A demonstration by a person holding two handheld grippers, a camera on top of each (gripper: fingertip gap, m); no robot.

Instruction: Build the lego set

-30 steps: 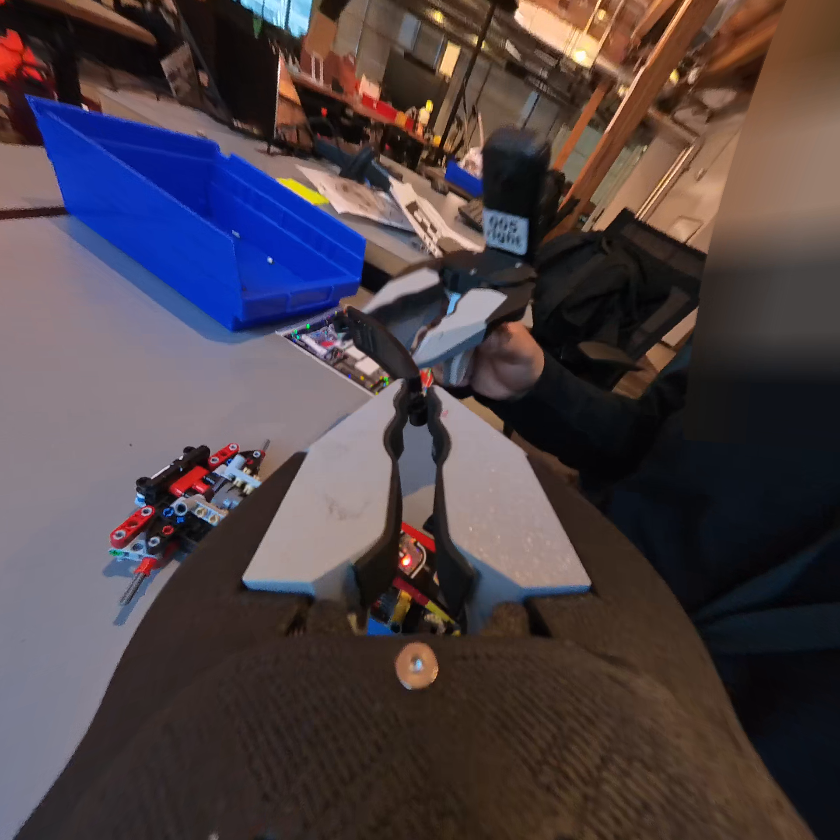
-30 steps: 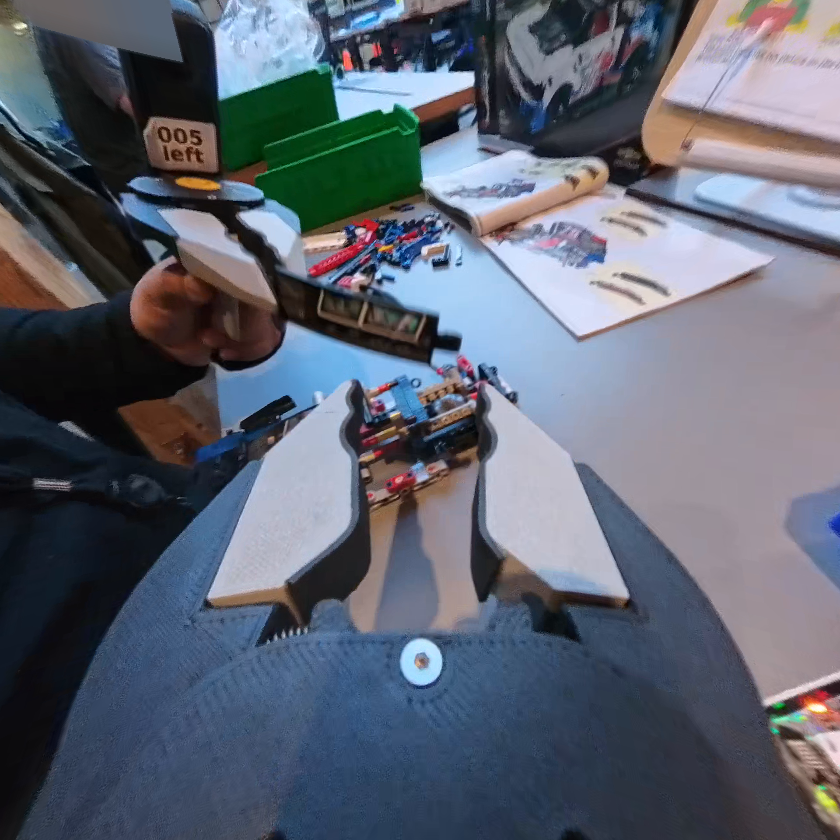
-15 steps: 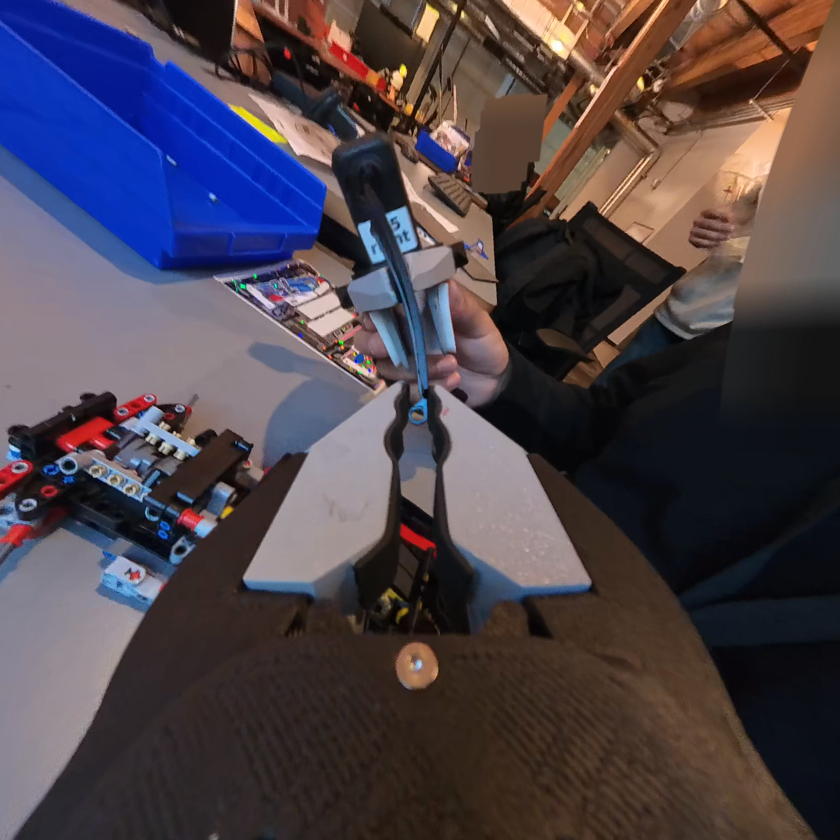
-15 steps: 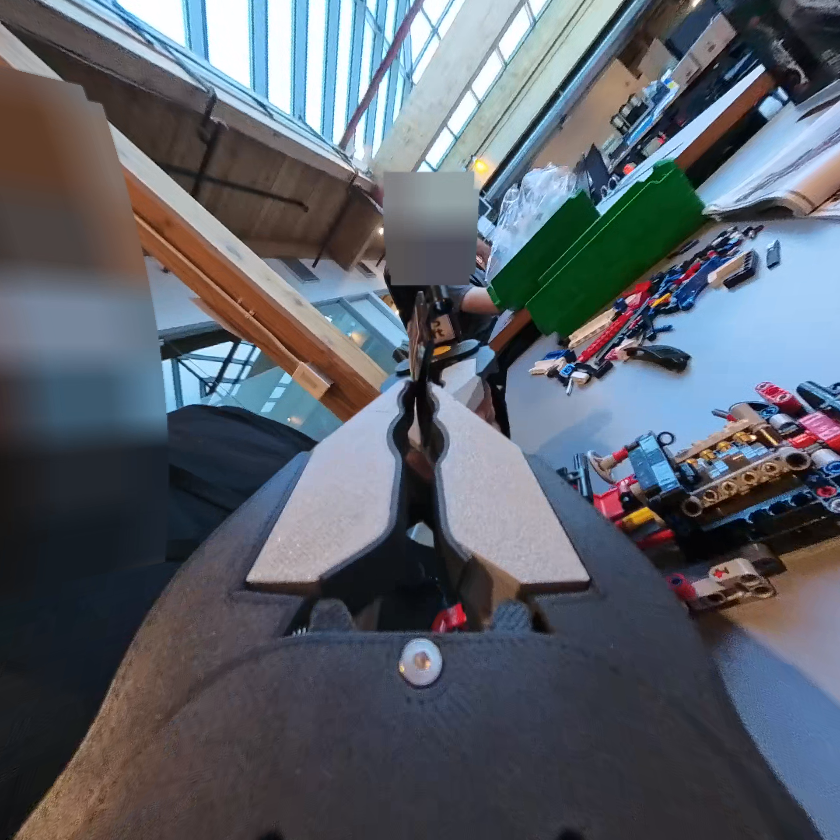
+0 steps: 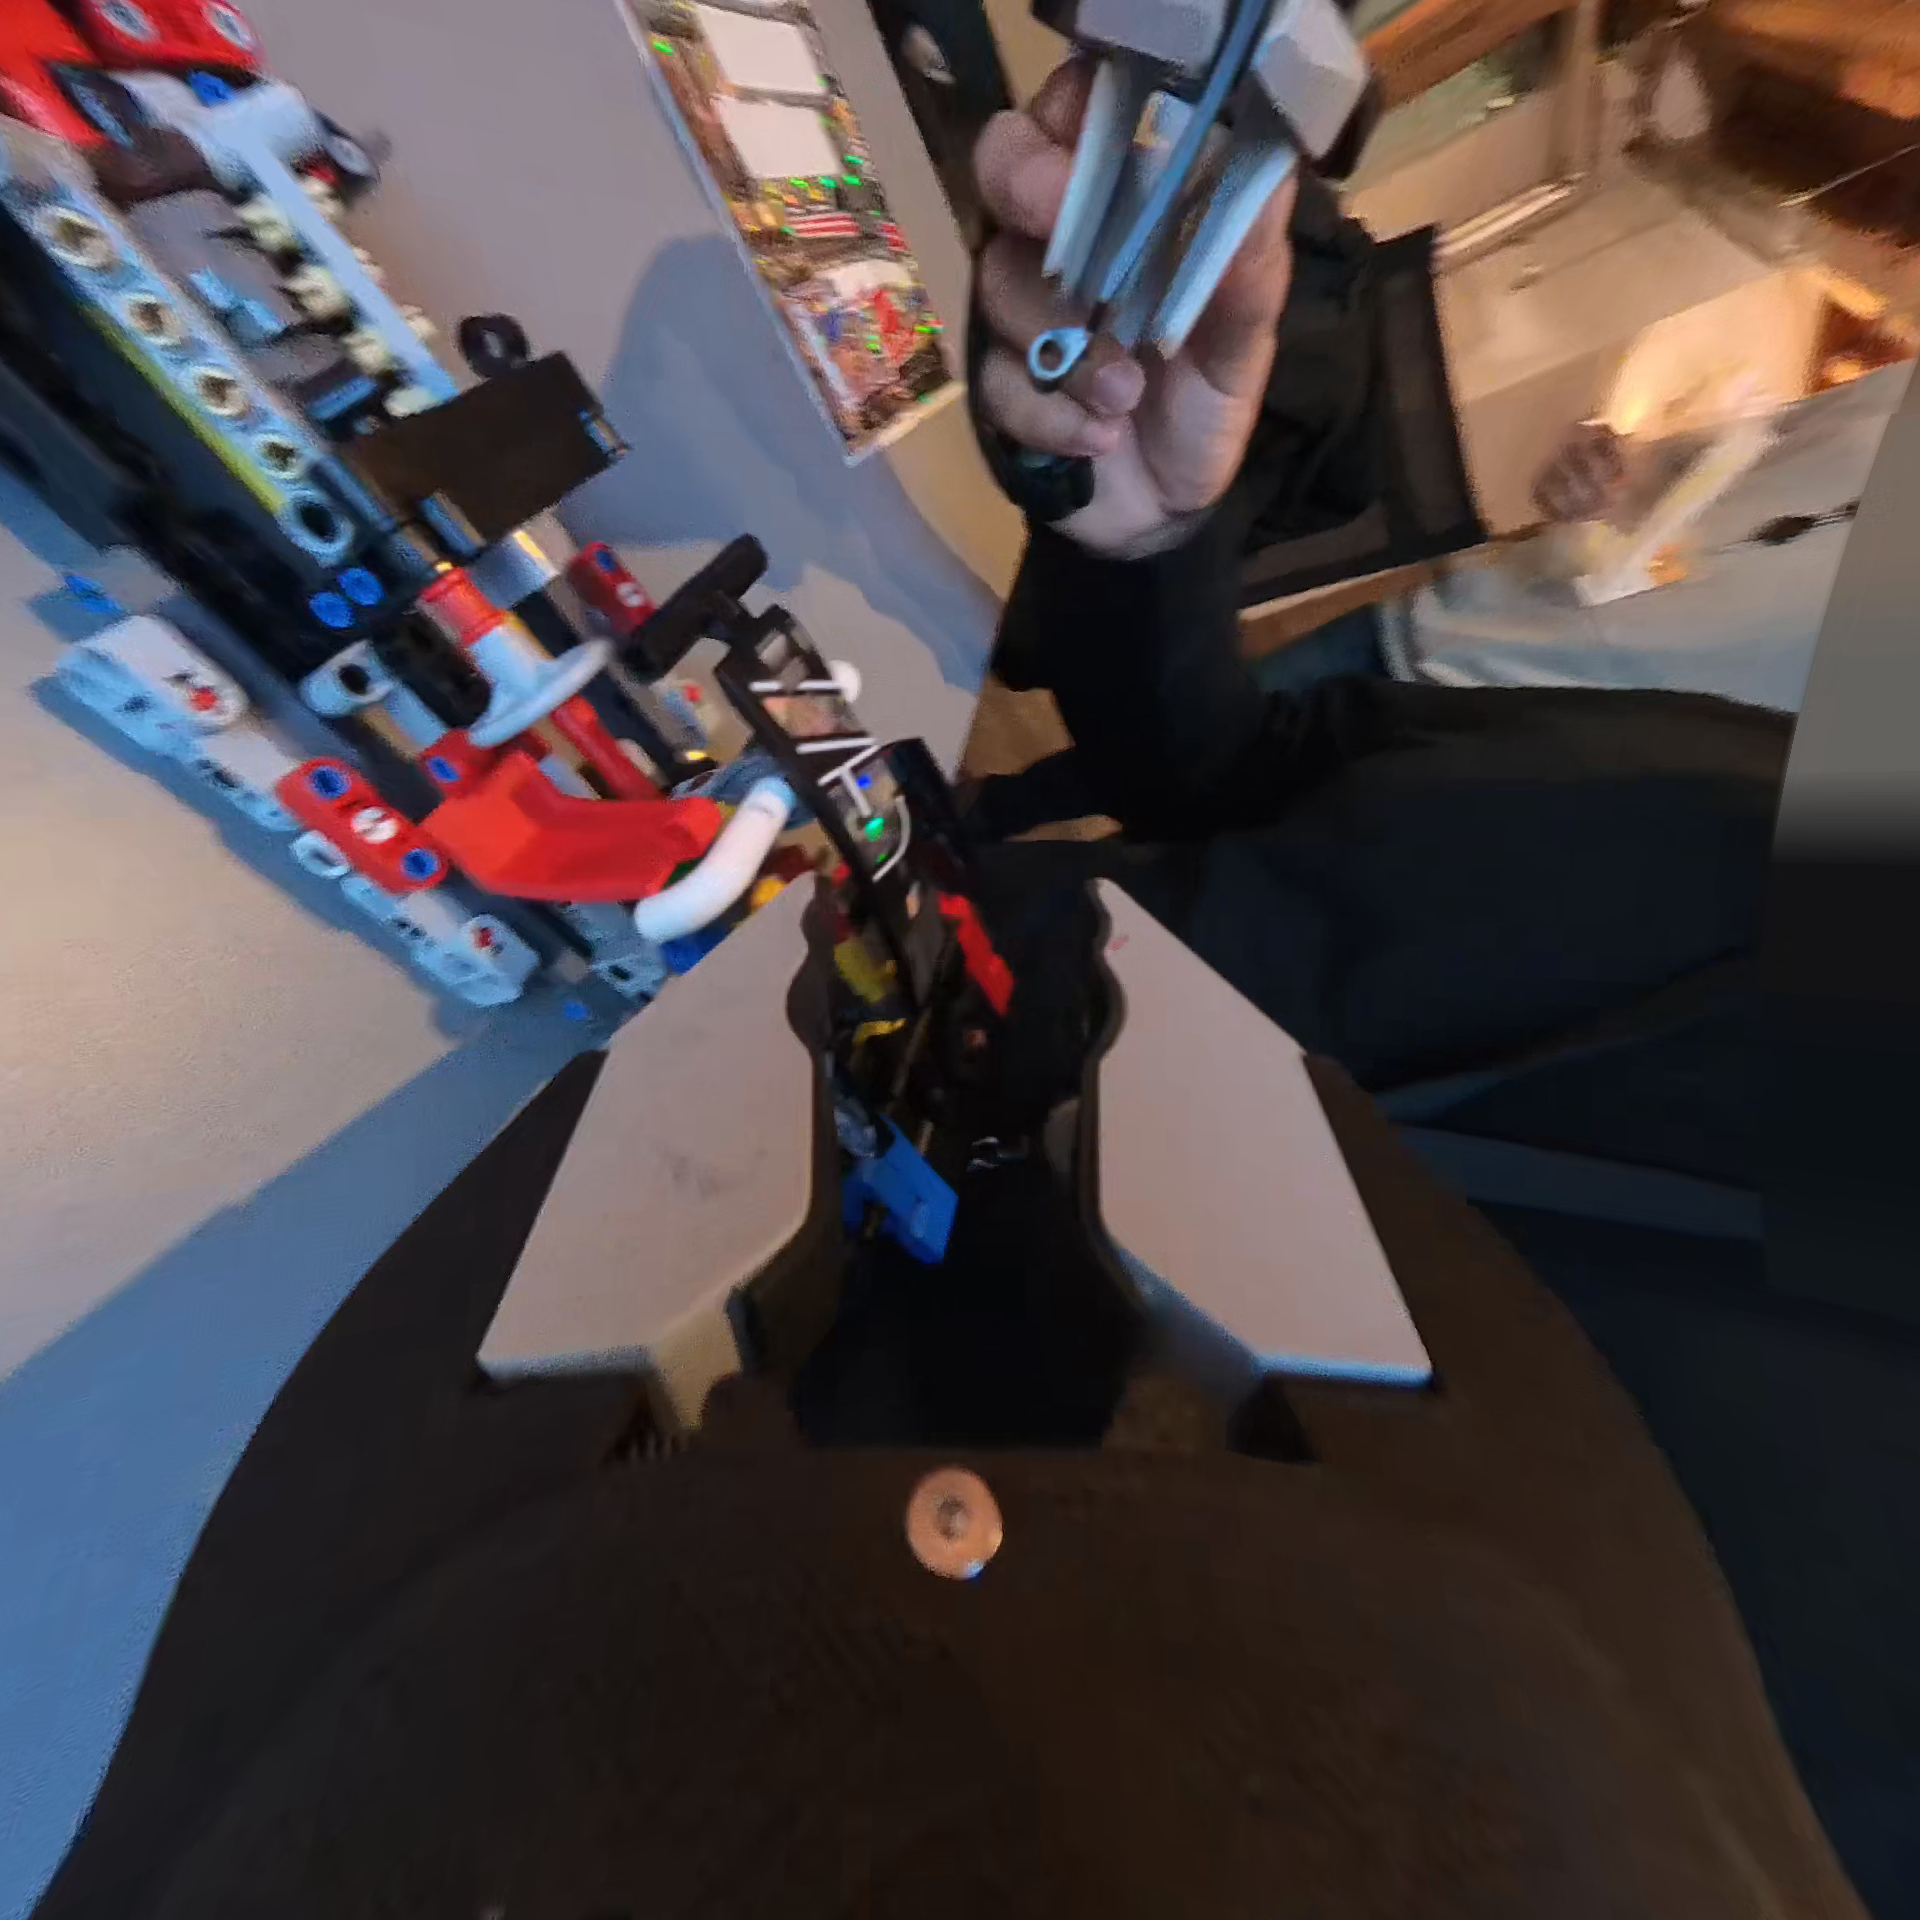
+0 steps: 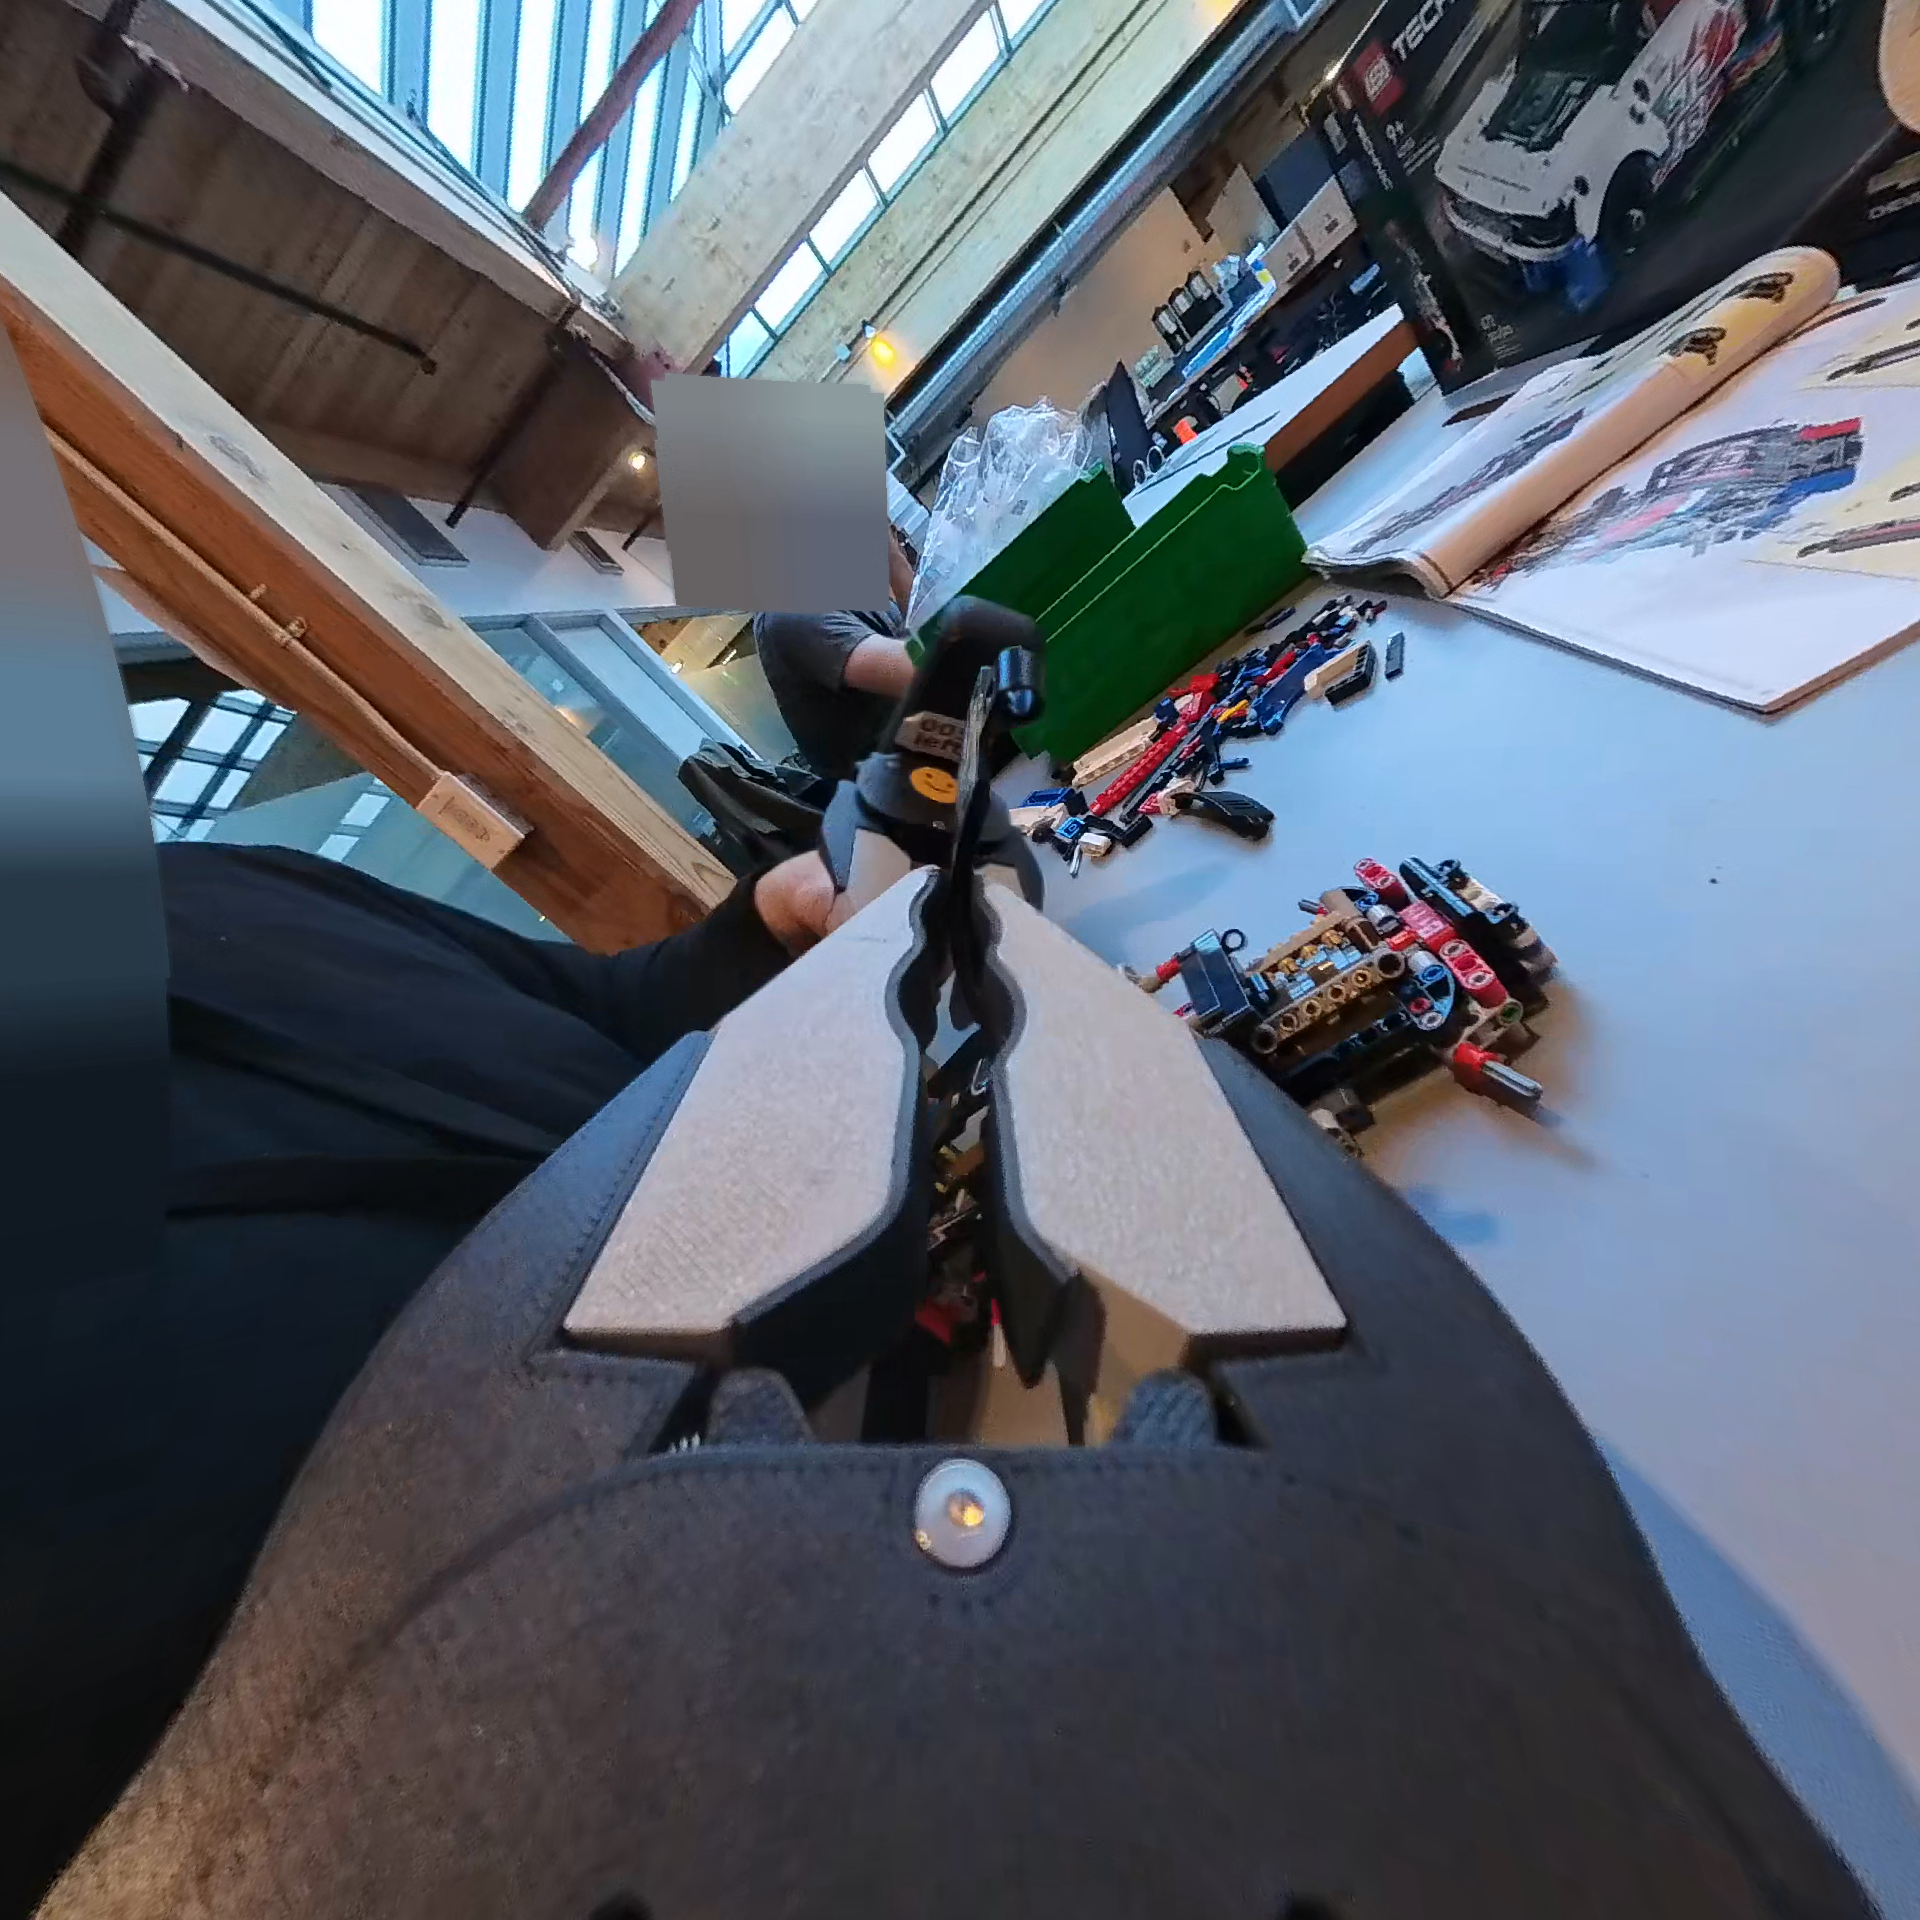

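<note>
My right gripper (image 6: pixel 961 894) is shut on a thin black lego panel (image 6: pixel 977 748), seen edge-on and sticking out past the fingertips. In the left wrist view that gripper (image 5: pixel 1153 208) is up high, with the panel's ring end (image 5: pixel 1055 353) pointing down. My left gripper (image 5: pixel 951 904) is open and holds nothing; it also shows in the right wrist view (image 6: pixel 920 821), just beyond the panel with its fingers spread. The part-built lego assembly (image 5: pixel 312 488) lies on the grey table, close ahead-left of the left gripper. It shows at right in the right wrist view (image 6: pixel 1351 987).
A black striped part (image 5: pixel 842 769) and a red curved part (image 5: pixel 561 831) lie just past the left fingertips near the table edge. Green bins (image 6: pixel 1143 592), loose parts (image 6: pixel 1226 717), an open booklet (image 6: pixel 1662 540) and the set box (image 6: pixel 1558 156) stand farther back. A person (image 6: pixel 831 665) sits behind. About 15 centimeters separates my left fingertips from my right.
The right gripper closed on the panel that the left gripper held. The left gripper has opened, let go and swung down toward the assembly. The right gripper keeps the panel raised.
</note>
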